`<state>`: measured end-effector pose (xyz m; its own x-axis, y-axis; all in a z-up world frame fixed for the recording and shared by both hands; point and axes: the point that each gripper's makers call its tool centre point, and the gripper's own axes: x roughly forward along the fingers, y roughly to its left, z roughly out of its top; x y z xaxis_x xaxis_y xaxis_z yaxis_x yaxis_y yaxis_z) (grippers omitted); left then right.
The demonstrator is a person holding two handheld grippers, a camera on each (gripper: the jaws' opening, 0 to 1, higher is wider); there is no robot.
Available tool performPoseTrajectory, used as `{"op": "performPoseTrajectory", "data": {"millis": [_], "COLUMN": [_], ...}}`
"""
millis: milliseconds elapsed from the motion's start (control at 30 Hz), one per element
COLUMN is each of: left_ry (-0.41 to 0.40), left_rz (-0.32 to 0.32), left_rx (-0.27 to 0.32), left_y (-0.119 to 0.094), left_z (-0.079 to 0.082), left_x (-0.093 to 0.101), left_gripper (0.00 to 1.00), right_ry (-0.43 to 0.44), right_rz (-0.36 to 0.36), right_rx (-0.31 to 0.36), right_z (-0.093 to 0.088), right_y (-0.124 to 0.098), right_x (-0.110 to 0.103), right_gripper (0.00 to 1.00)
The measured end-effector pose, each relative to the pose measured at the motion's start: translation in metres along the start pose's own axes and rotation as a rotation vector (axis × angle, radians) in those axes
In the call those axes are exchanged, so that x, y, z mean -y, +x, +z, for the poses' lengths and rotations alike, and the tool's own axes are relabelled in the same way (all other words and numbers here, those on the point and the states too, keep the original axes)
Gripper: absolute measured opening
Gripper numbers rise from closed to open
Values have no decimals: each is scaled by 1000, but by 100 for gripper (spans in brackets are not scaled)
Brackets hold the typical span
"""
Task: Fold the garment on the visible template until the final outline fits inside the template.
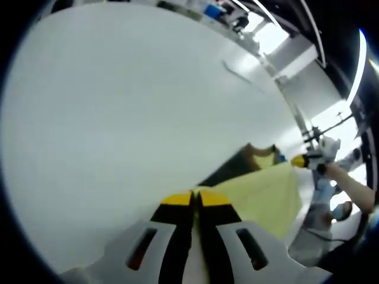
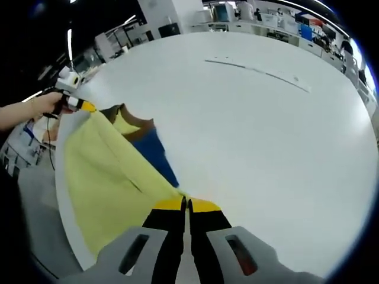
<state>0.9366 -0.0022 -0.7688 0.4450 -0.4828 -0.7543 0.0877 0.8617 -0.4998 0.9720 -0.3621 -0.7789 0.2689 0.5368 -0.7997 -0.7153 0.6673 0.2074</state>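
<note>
one yellow garment [image 2: 103, 171], two tools, one white table [image 2: 266, 136]

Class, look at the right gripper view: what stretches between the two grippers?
The yellow garment. The right gripper pinches one edge, the left gripper another, and the cloth spans between them above the white table.

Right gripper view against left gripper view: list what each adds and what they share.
Right gripper view alone: a blue panel of the garment beside the yellow, and a thin line marked across the table. Left gripper view alone: a dark underside of the cloth. Shared: the yellow garment stretched between both claws, each shut on an edge, left claw and right claw, over the white table.
</note>
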Motion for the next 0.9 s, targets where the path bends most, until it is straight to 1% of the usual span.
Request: {"op": "performPoseTrajectory", "data": {"millis": [100,167,233,267,300,400,500,567,800,900], "left_ry": [3,11,20,24,27,31,37,42,46,60], "left_rz": [0,1,-2,-2,-1,-1,8,21,24,24], "left_rx": [7,10,11,12,15,25,44,58,86,102], "left_y": [-1,-2,-3,-3,-4,-8,-13,-17,-31,-40], "left_z": [1,3,3,4,5,8,12,15,19,20], "left_x": [0,1,2,2,2,2,2,-1,1,5], "left_gripper": [0,0,0,0,0,0,0,0,0,3], "right_ry": [-1,-17,-6,-16,-33,-8,-5,-5,-6,-12], "right_rz": [-3,-25,-24,-43,-71,-77,-95,-103,-124,-138], "right_rx": [5,8,11,10,4,19,31,38,50,64], "right_z": [1,2,2,3,2,2,3,3,2,4], "right_y": [-1,-2,-4,-5,-8,-14,-22,-27,-40,-48], "right_x": [1,5,5,8,14,17,20,22,23,20], "right_gripper": [4,4,5,4,1,2,6,6,9,12]}}
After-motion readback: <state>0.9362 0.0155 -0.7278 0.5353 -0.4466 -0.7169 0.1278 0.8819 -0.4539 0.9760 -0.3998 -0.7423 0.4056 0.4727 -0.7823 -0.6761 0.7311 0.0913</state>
